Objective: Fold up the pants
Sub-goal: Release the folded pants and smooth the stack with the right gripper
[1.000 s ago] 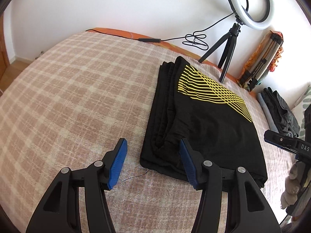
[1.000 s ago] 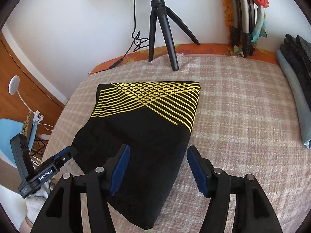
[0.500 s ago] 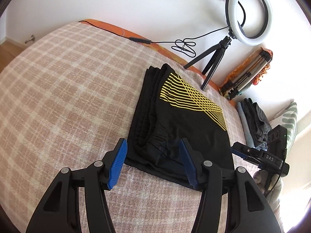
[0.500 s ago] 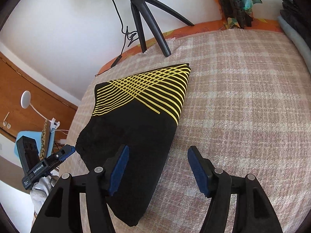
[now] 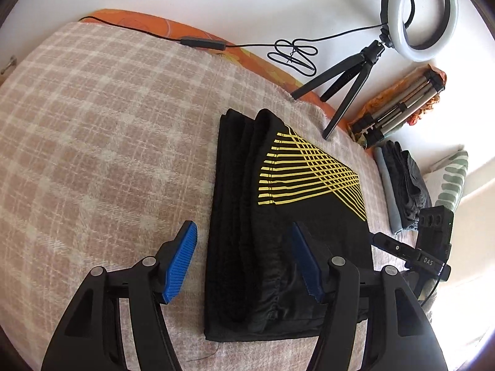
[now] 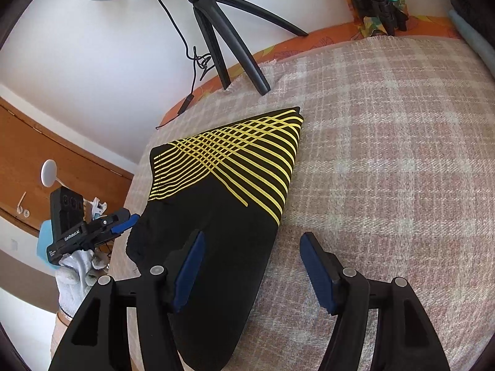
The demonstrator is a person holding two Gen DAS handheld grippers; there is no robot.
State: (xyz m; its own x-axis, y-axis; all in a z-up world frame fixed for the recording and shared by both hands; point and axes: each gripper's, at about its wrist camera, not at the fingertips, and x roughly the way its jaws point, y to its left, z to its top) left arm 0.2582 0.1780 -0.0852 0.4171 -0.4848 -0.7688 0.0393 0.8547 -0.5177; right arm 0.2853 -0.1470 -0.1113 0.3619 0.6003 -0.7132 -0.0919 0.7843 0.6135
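We are swinging the left gripper (image 5: pixel 244 259), jaws apart and just widening, in over the near stacked edge of the folded pants (image 5: pixel 287 232) lying on the checked blanket (image 5: pixel 108 130), while the right gripper (image 6: pixel 252 266) is hovering apart and empty, suggesting another fold.

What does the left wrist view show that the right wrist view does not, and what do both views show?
Only the left wrist view: the pants' stacked folded edges and dark folded clothes beside a striped pillow.
Only the right wrist view: a wooden door and a gloved hand.
Both: the black pants with yellow lines, the checked blanket, the ring light.
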